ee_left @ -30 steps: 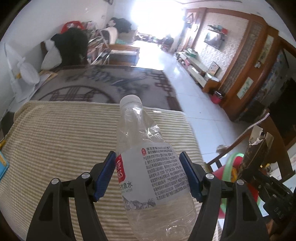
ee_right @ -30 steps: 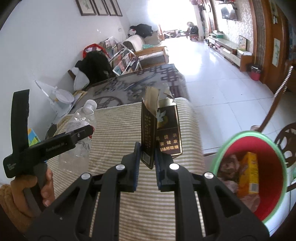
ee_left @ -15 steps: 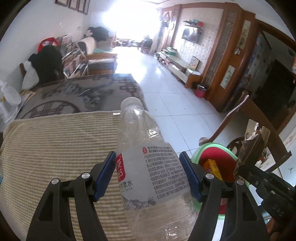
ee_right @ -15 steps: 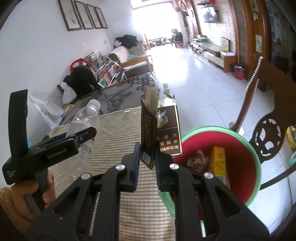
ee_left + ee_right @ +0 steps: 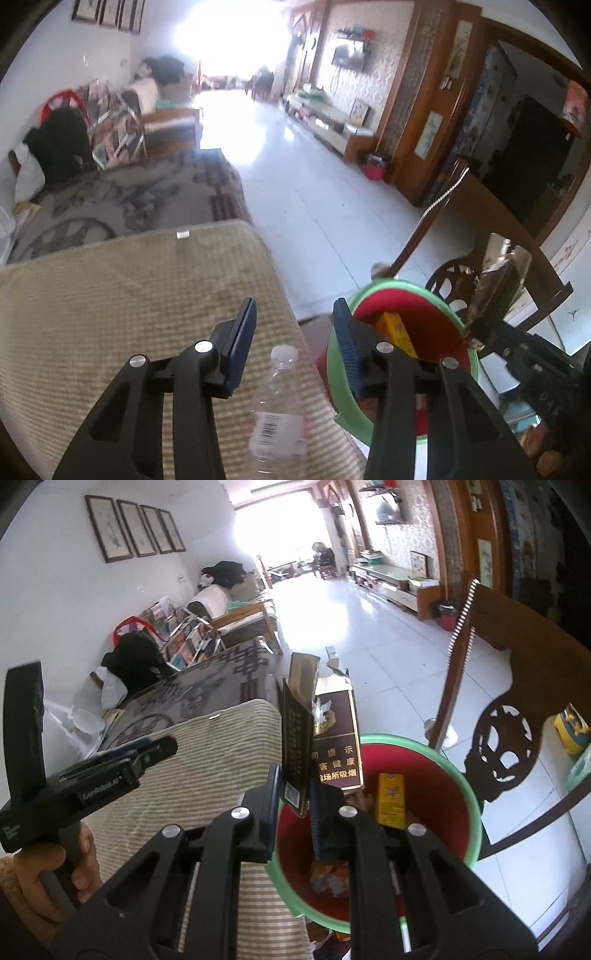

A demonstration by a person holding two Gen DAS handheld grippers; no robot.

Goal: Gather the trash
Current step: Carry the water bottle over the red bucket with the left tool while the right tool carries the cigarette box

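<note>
Bottle (image 5: 279, 413) shows only under closing, empty left gripper (image 5: 293, 341); right gripper (image 5: 293, 797) clamps carton (image 5: 317, 731).

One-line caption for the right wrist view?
Right tongs grip a torn cigarette pack above a red bin beside the striped table.

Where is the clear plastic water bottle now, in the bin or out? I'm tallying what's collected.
Out. The clear plastic water bottle lies on the striped cloth, beside the red green-rimmed bin, not inside it.
</note>
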